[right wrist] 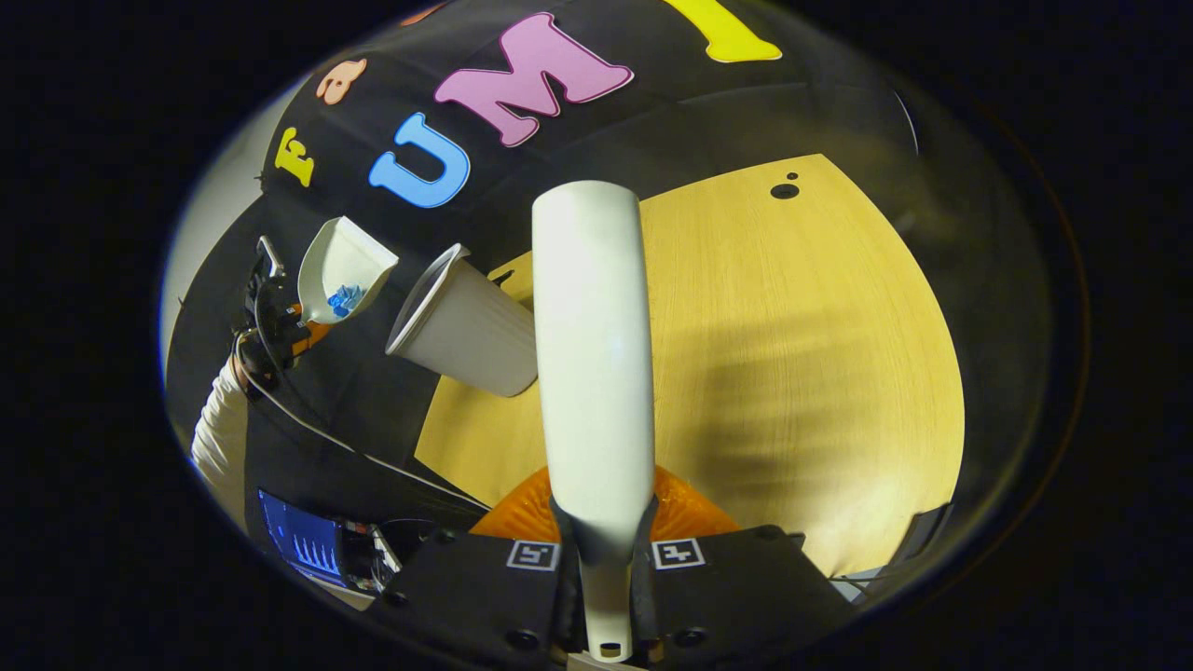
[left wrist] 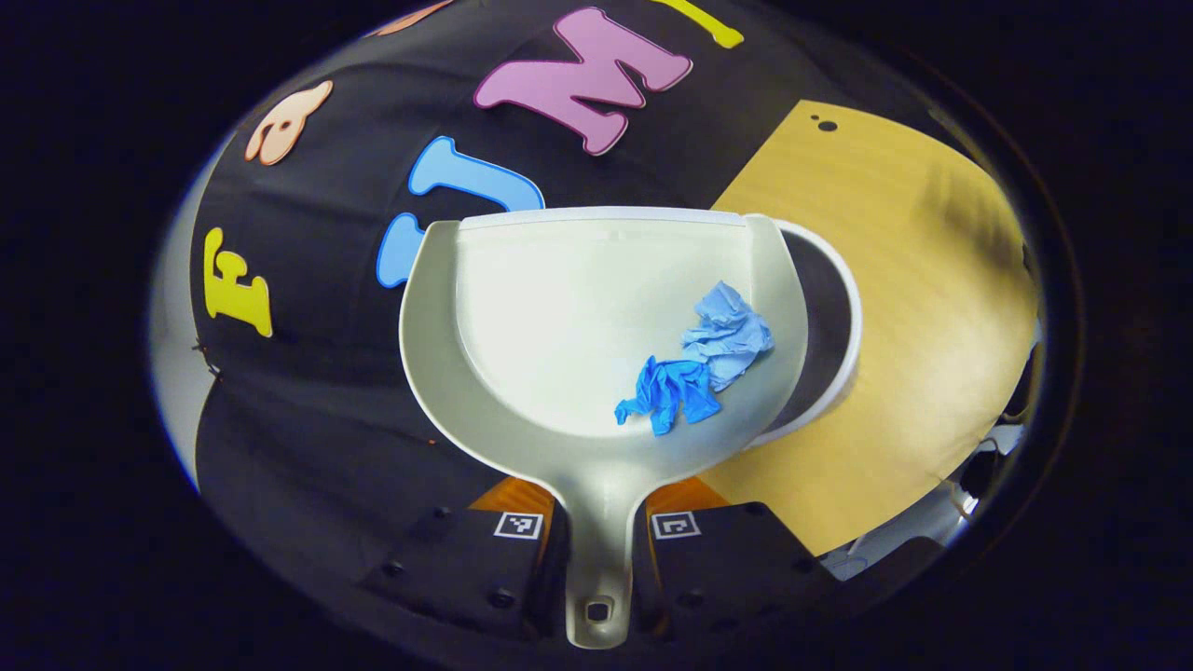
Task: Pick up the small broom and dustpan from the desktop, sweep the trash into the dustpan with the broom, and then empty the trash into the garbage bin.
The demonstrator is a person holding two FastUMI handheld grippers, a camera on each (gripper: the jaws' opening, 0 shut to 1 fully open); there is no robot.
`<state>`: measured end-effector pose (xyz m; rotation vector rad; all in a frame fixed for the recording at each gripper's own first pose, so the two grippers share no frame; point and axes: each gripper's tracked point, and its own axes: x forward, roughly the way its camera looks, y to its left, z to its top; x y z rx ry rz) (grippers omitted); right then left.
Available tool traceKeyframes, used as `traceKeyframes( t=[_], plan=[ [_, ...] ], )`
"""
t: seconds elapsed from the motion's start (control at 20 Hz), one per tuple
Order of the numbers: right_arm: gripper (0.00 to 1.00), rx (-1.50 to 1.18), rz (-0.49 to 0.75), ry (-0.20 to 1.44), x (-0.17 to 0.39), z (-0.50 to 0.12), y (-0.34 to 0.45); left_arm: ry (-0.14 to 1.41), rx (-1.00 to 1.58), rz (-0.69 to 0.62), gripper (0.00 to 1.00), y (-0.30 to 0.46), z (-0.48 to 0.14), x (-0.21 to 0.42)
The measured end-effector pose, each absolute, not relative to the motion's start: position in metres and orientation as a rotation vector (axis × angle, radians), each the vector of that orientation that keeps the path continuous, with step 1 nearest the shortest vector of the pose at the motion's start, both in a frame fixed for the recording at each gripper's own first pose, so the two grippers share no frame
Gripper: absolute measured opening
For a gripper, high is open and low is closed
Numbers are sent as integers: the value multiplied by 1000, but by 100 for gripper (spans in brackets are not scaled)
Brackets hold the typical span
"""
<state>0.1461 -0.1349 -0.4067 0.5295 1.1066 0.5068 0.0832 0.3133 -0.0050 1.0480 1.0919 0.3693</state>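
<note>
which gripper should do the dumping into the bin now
Left. The left gripper is shut on the dustpan handle, with the blue trash inside, raised beside the white bin. The right gripper holds only the broom.

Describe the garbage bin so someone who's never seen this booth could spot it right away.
Start at the yellow wooden desktop and go to its edge nearest the black cloth wall. The garbage bin is the white, tapered, open-topped container there, beside the raised dustpan. Unlike the dustpan, it is round, has no handle, and no blue trash shows in it.
</note>
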Motion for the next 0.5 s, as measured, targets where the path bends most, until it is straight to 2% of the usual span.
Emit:
traceKeyframes(
  t=[0.2,0.35,0.5],
  plan=[
    [22,523,497,1117,144,-414,-144,1173,1284,396,26,334,0,70],
    [22,531,482,1128,143,-419,-149,1208,1523,360,26,331,5,73],
    [22,526,471,1126,143,-421,-154,1143,1901,327,26,323,14,84]
  ],
)
